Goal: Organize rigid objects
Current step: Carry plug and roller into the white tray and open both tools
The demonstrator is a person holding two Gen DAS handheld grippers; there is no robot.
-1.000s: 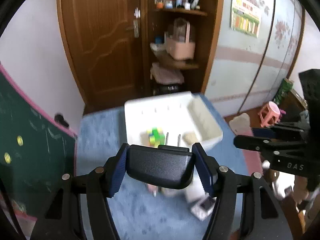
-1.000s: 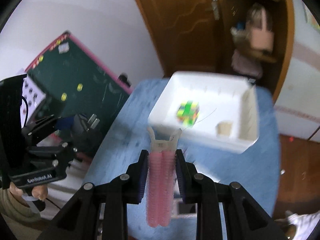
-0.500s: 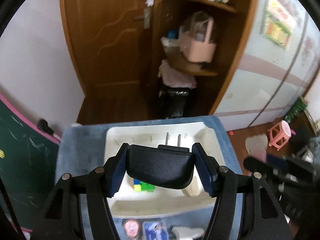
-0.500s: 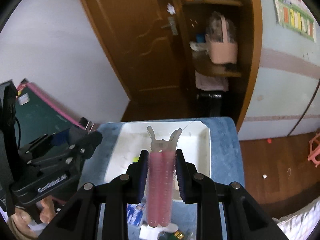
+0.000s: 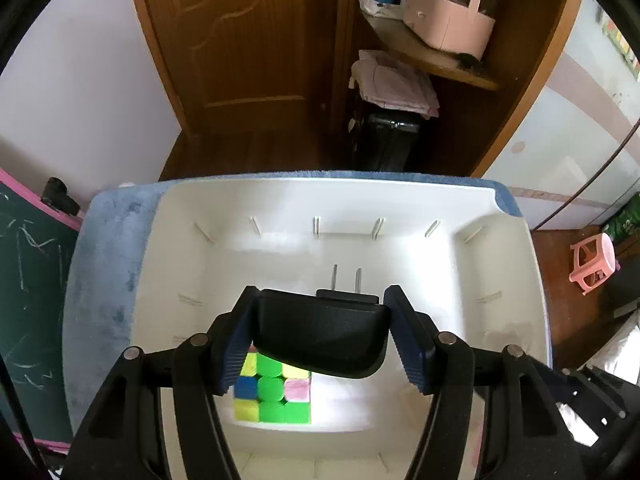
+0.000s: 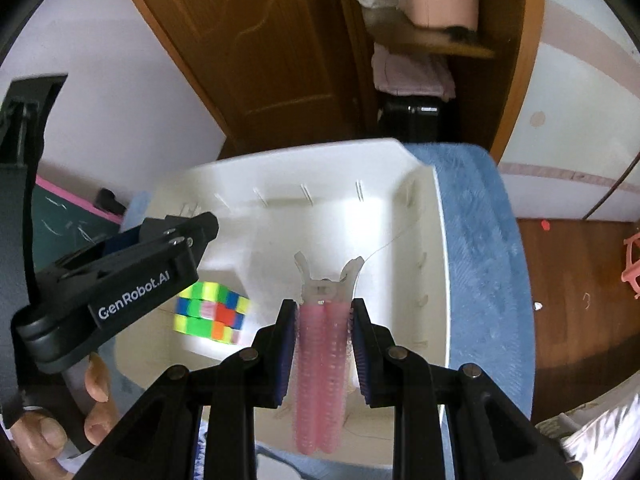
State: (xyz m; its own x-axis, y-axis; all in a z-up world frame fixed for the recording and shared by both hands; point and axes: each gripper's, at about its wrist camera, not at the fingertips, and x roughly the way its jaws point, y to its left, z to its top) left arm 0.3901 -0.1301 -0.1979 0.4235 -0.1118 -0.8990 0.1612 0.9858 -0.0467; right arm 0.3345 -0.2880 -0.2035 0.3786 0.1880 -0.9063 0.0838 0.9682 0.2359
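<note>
Jaws of the left gripper (image 5: 320, 336) pinch a black plastic plug adapter (image 5: 320, 334) (prongs forward) above a multicoloured puzzle cube (image 5: 276, 394); the right gripper (image 6: 322, 344) clamps a pink ridged hair clip (image 6: 320, 376) — both over the white plastic bin (image 5: 400, 200).

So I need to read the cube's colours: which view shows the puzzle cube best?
The right wrist view: the puzzle cube sits in the white bin showing two faces, only its near corner hidden by the left gripper. In the left wrist view the black plug adapter covers its upper part.
</note>
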